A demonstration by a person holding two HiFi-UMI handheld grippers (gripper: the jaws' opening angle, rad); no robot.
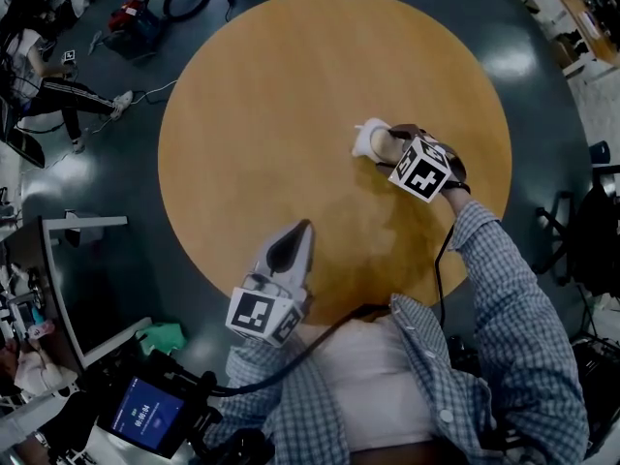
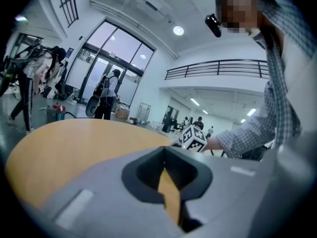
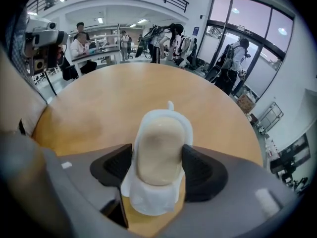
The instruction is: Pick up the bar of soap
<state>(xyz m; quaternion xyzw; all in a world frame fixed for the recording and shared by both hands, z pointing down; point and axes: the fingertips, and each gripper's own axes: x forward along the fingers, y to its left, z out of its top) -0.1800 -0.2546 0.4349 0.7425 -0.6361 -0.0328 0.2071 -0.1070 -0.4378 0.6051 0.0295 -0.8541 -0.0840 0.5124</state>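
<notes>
A beige bar of soap (image 3: 159, 150) lies in a white soap dish (image 3: 151, 205) on the round wooden table (image 1: 271, 114). In the head view the soap (image 1: 382, 144) and dish (image 1: 364, 141) sit right of the table's middle. My right gripper (image 3: 158, 170) stands open astride the soap, one dark pad close on each side. It reaches in from the right (image 1: 383, 148). My left gripper (image 1: 303, 229) hovers shut over the table's near edge, holding nothing. Its closed jaws (image 2: 169, 182) point across the table toward the right gripper's marker cube (image 2: 194, 139).
Dark floor surrounds the table. Cables and a red vacuum (image 1: 131, 19) lie at the far left, beside a seated person (image 1: 53, 90). A desk with a screen (image 1: 145, 417) stands at the near left. People (image 3: 81, 43) and desks show beyond the table's far side.
</notes>
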